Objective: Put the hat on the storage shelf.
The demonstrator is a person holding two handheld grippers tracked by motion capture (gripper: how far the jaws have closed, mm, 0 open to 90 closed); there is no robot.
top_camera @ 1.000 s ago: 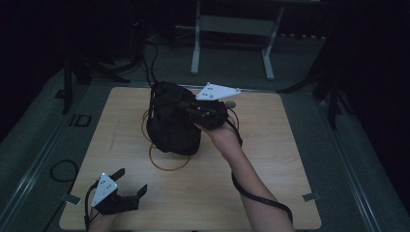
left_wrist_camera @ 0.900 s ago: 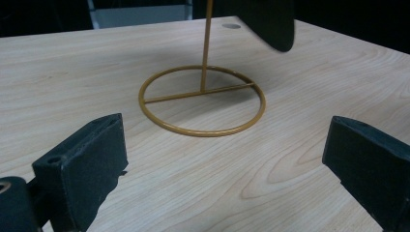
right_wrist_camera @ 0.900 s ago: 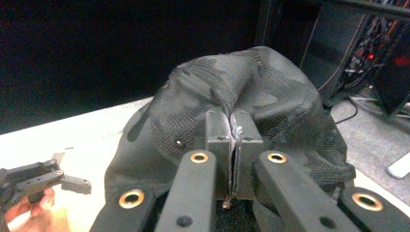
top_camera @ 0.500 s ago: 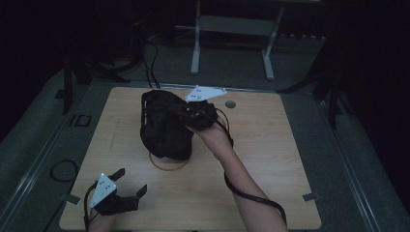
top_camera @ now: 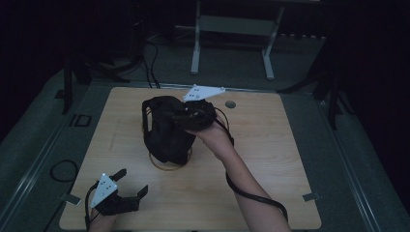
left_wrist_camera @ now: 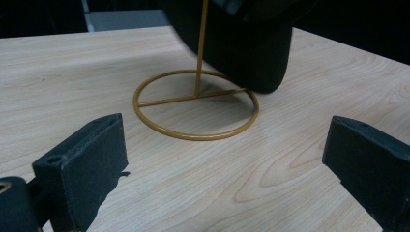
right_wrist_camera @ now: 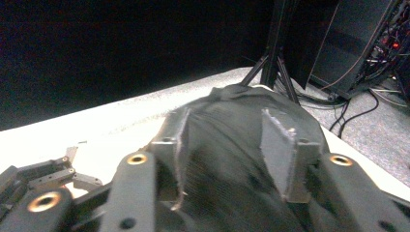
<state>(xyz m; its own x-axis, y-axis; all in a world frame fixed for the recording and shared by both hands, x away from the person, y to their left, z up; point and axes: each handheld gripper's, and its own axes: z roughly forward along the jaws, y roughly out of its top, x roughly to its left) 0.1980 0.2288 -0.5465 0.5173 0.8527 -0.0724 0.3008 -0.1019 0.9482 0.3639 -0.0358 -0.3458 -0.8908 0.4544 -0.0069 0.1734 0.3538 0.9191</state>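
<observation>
Dim room, wooden table (top_camera: 270,169): with the right gripper (top_camera: 186,115) just opening over the black cap (top_camera: 167,130), let it settle squarely on the gold stand (left_wrist_camera: 196,104); the left gripper (top_camera: 126,189) lies open.

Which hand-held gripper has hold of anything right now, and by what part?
The right hand-held gripper has the top of the black cap between its jaws on the gold wire stand; they have just been opening, pads apparently off the cloth. The left hand-held gripper holds nothing.

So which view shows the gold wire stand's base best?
The left gripper view: the stand shows its whole ring, crossbar and upright rod on the table. The high view shows part of the ring under the black cap. In the right gripper view the cap covers it.
</observation>
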